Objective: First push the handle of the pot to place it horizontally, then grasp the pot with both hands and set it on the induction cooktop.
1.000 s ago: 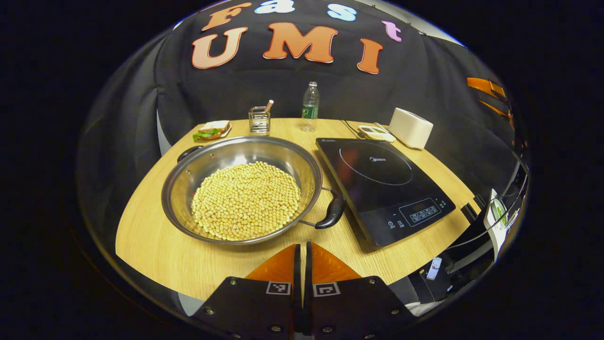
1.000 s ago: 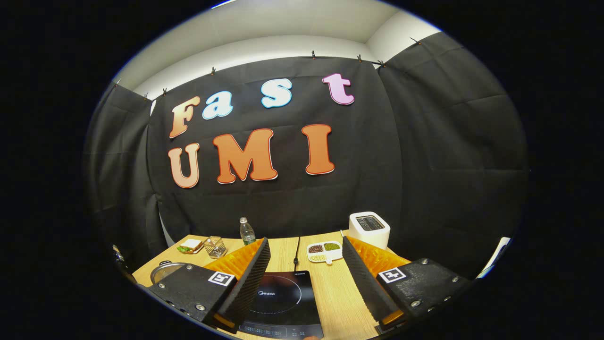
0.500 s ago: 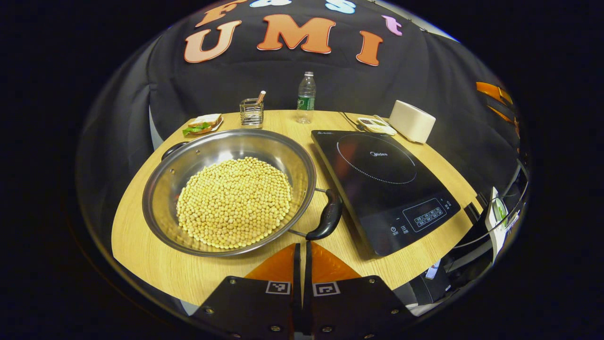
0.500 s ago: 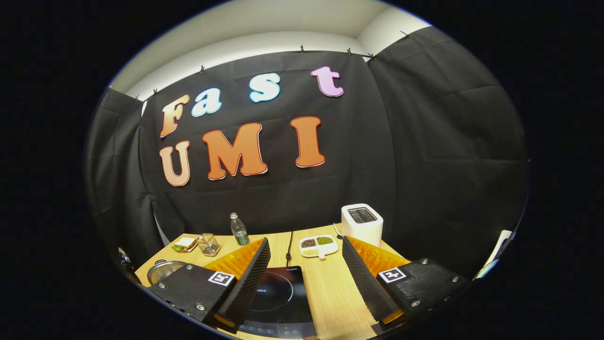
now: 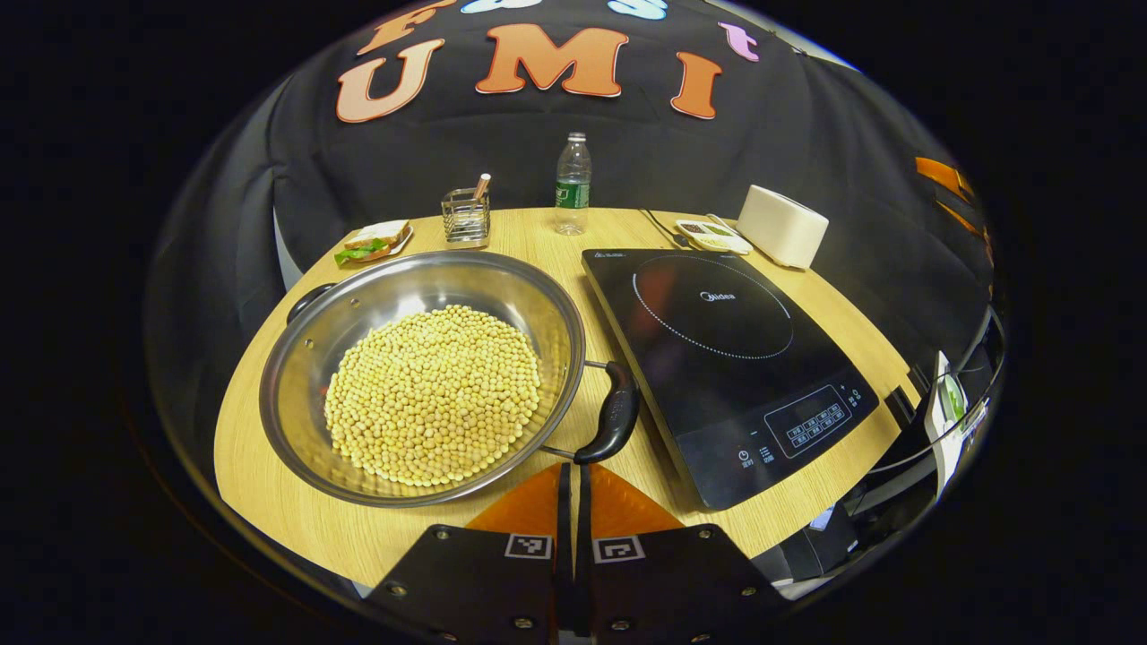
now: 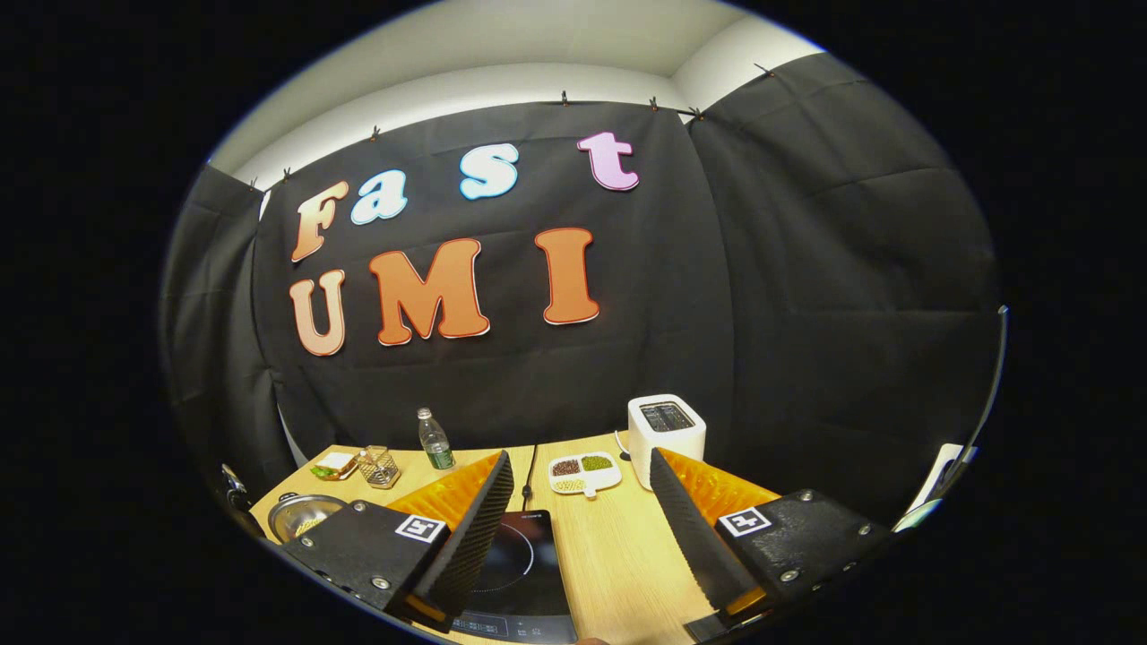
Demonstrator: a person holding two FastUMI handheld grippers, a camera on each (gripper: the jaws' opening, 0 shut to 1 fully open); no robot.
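1. One steel pot (image 5: 421, 376) sits on the wooden table (image 5: 269, 466), just left of the induction cooktop (image 5: 726, 358); it is full of pale yellow beans (image 5: 435, 394).
2. The pot has two black handles: the near handle (image 5: 612, 421) angles toward the cooktop's front-left edge, and the far handle (image 5: 305, 300) is on the opposite rim.
3. The cooktop's glass carries the word "Midea" inside its dotted ring; its corner print is too small to read.
4. The left gripper (image 5: 573, 488) is just in front of the near handle with its fingers pressed together, holding nothing; whether the tips touch the handle is hard to tell.
5. The right gripper (image 6: 578, 546) hangs over the cooktop's right side with its fingers spread wide.
6. Beyond the pot: one sandwich (image 5: 372, 244), one wire holder (image 5: 466, 217), one water bottle (image 5: 572, 184).
7. Beyond the cooktop: one divided dish (image 6: 584, 473), one white toaster (image 6: 665, 428).
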